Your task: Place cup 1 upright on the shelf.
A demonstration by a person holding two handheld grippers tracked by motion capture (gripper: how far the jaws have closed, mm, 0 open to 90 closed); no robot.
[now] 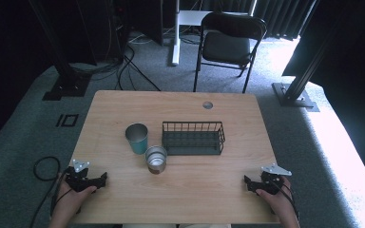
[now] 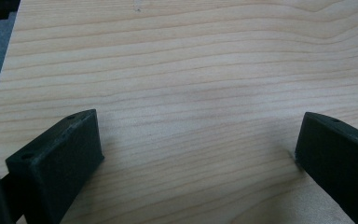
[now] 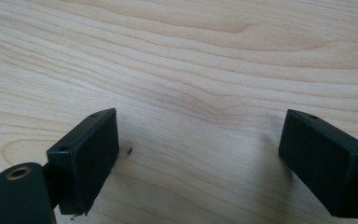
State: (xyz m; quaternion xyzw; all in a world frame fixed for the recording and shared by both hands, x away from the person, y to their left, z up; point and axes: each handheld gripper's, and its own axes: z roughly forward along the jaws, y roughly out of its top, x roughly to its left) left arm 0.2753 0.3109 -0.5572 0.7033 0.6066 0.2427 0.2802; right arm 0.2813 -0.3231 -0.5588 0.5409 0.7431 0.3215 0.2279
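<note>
A dim room with grey carpet, a black folding chair (image 1: pixel 232 40) and dark stands surrounds the pale wooden tabletop (image 1: pixel 190 194) I am working over. Near its middle stand a teal metal tumbler (image 1: pixel 137 137), a shorter silver steel cup (image 1: pixel 156 159) just beside it towards me, and a black wire basket (image 1: pixel 193 137) to their right, close to the silver cup but, as far as I can tell, not touching it.

My left tool (image 1: pixel 96 181) rests at the near left edge, my right tool (image 1: pixel 250 183) at the near right edge, both well apart from the cups. In the left gripper view the left tool (image 2: pixel 196 140) has its jaws wide apart over bare wood; the right tool (image 3: pixel 200 140) shows the same in its own view, holding nothing.

I judge this the starting step, nothing grasped yet. The next move, I think, calls for lifting one tool, carrying it forward to a cup, and straddling its wall squarely before closing, so the cup neither tips nor knocks its neighbour.
</note>
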